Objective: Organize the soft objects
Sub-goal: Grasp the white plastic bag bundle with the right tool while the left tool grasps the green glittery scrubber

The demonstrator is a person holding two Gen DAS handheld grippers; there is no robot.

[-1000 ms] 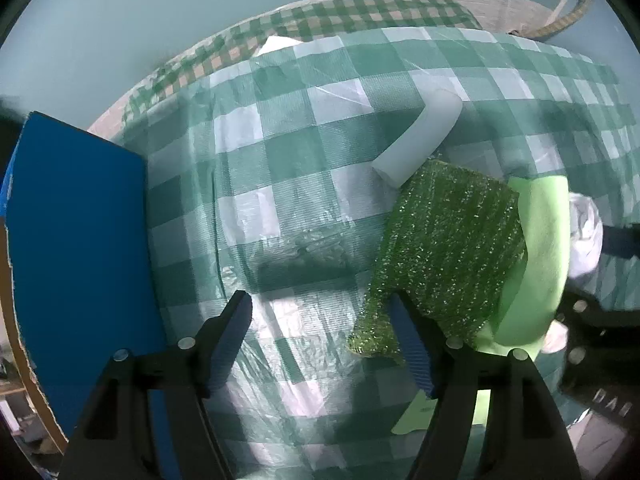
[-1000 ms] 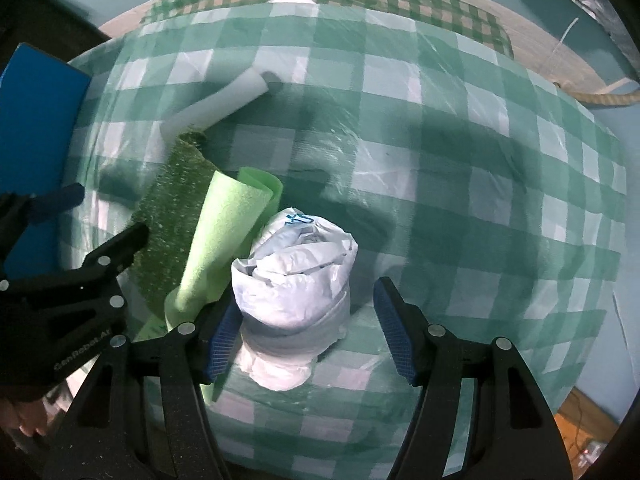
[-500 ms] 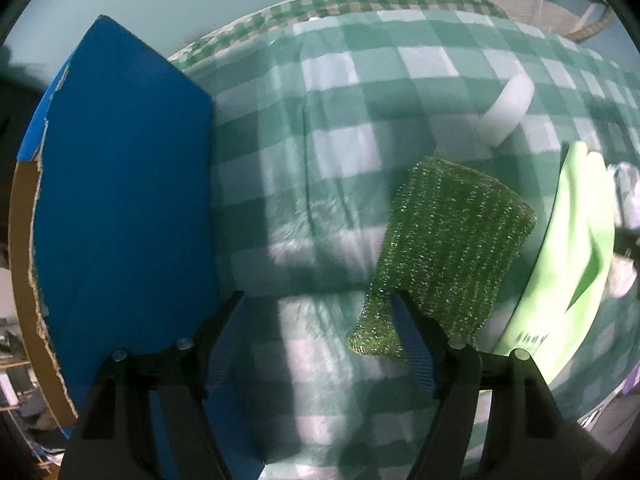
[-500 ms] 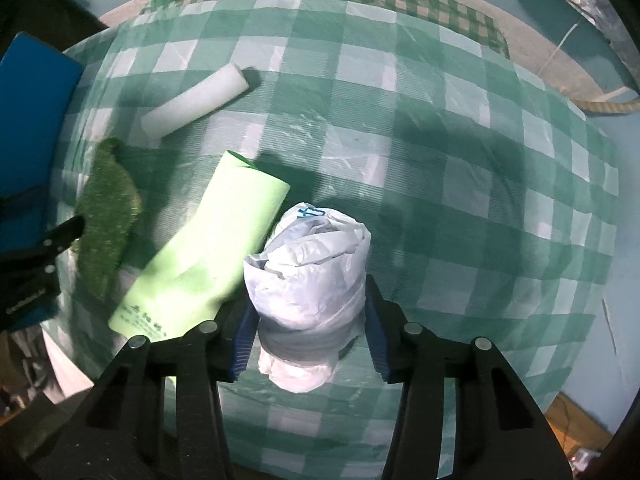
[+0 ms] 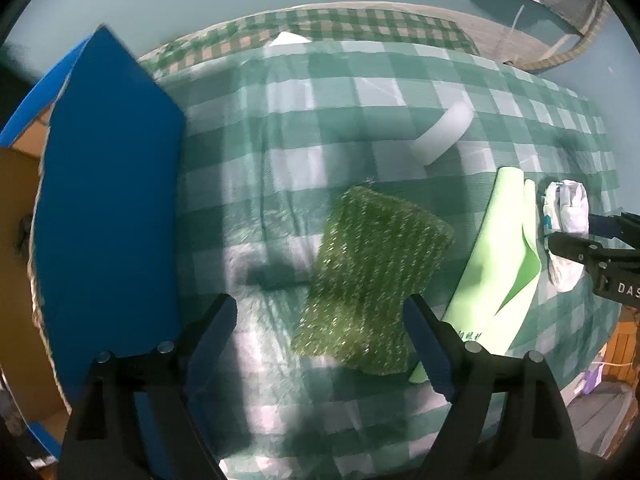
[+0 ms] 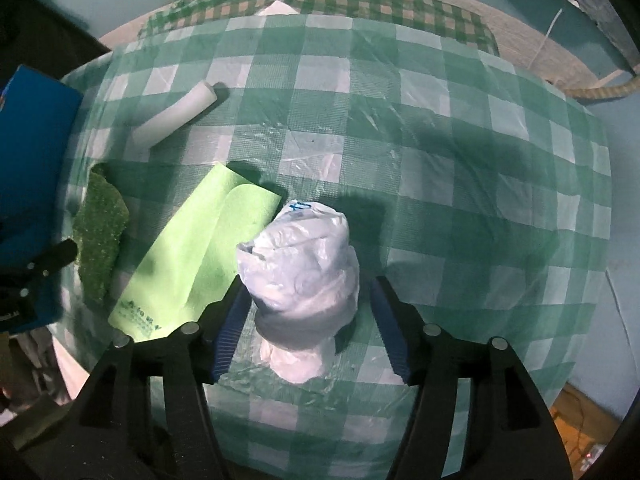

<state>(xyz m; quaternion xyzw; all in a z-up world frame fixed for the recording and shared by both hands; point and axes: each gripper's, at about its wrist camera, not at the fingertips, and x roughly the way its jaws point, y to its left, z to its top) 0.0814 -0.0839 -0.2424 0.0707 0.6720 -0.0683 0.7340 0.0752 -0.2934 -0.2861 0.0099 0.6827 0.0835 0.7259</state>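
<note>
Right gripper (image 6: 306, 330): jaws, half a second earlier pressed against the white plastic-bag bundle (image 6: 300, 268), had spread apart, leaving the bundle loose between them on the checked bench (image 6: 460, 168) beside the light-green sheet (image 6: 192, 256); grasp judged abandoned or being reset. Left gripper (image 5: 320, 344): jaws apart, empty, above the bench just beside the glittery green scouring cloth (image 5: 372, 272); blue box (image 5: 104, 200) at left.

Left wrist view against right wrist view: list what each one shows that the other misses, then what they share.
Only the left wrist view shows the blue box's brown cardboard inside. Only the right wrist view shows the blue print on top of the white plastic bundle. Both show the glittery green cloth, light green sheet, white foam roll and checked tablecloth.
</note>
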